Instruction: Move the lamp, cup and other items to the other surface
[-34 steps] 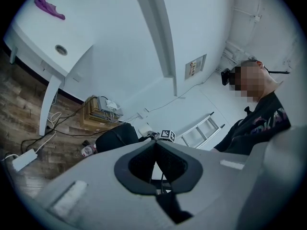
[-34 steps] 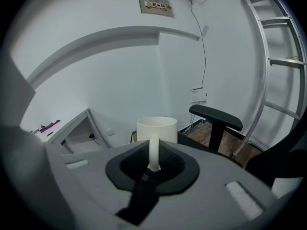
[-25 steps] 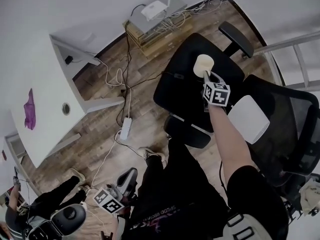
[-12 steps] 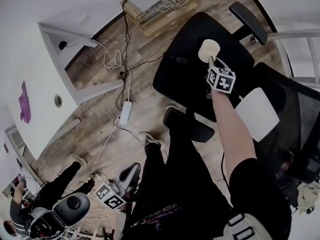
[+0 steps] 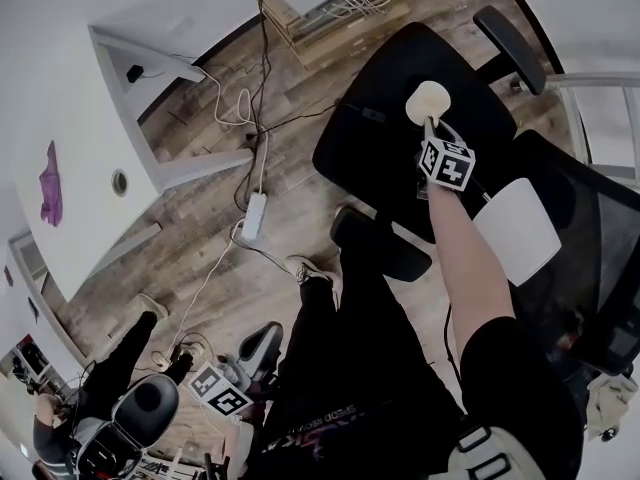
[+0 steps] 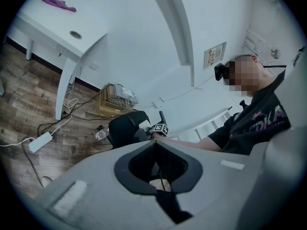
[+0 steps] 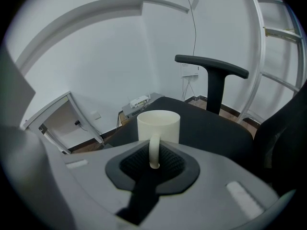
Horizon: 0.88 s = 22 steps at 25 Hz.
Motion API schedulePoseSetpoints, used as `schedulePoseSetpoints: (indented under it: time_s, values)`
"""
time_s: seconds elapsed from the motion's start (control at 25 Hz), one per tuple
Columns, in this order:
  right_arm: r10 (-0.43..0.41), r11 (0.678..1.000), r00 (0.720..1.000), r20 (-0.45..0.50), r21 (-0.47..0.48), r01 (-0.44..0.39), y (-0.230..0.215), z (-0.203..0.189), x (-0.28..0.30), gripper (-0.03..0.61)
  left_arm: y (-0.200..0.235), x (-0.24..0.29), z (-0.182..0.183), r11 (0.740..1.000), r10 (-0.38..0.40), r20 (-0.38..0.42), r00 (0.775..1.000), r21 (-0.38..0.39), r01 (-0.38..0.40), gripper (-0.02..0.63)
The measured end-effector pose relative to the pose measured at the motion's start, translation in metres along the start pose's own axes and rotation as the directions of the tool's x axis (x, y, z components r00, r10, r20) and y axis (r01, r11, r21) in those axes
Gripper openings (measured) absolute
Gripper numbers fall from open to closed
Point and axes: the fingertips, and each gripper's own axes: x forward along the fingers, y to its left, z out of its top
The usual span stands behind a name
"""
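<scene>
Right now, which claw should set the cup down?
Right: the right claw grips the cream ceramic cup by its handle over the black chair seat; the left claw hangs low beside the person's leg.

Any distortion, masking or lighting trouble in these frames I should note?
Head view: strong fisheye, the desk edges and floor boards bow; light dim and flat. Left gripper view: round black vignette, a mosaic patch at upper right. Right gripper view: same vignette; the cup is sharp, the white rails bow.
</scene>
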Motion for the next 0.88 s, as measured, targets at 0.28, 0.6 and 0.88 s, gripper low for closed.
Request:
schedulePoseSetpoints:
  time_s: [0.28, 0.6, 0.88]
  values:
    - [0.013, 0.999, 0.995, -0.098, 0.043, -0.009, 0.007, -0.017, -0.005, 0.076, 0.001, -0.008, -0.003, 1.000, -0.015, 0.035, 0.999, -0.002, 0.015, -0.005]
    - [0.093, 0.976, 0.969, -0.230, 0.212, -0.044, 0.014, -0.044, -0.015, 0.133, 0.006, -0.022, 0.002, 0.998, -0.056, 0.107, 0.993, -0.013, 0.057, -0.005]
    - [0.107, 0.976, 0.975, -0.192, 0.206, -0.067, 0.030, -0.025, -0.056, 0.071, 0.006, -0.036, 0.016, 0.992, -0.128, 0.146, 0.981, 0.019, 0.126, -0.005]
